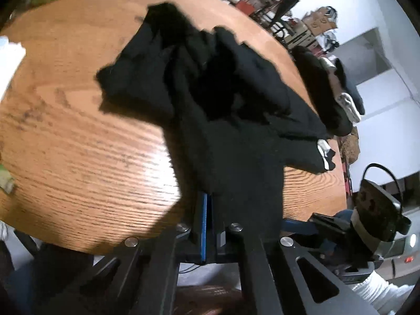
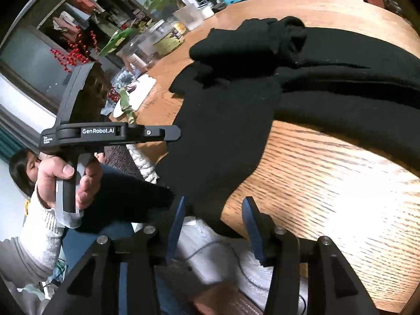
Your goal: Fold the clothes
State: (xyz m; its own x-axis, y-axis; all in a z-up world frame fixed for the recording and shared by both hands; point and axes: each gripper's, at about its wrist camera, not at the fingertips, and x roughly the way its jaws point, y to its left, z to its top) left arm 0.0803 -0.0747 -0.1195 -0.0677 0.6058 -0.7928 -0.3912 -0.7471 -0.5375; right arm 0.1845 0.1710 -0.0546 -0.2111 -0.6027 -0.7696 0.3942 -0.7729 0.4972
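A crumpled black garment [image 1: 210, 84] lies across the round wooden table [image 1: 78, 144]. In the left wrist view, my left gripper [image 1: 210, 199] sits at the near table edge, its blue pads together with a fold of the garment pinched between them. The right wrist view shows the same garment [image 2: 236, 105] hanging over the table rim. My right gripper [image 2: 214, 204] stands open there, with the hanging cloth edge between its blue pads [image 2: 177, 223] but not pressed. A hand [image 2: 65, 178] holds the left gripper [image 2: 177, 134], whose tip meets the cloth.
Another dark bundle with white trim [image 1: 330, 92] sits at the table's right edge. A white cloth [image 1: 10, 60] lies at the far left. Glass jars [image 2: 157, 34], plants and a white plate [image 2: 136, 92] crowd the table's far side. Bare wood [image 2: 328, 183] lies right of the garment.
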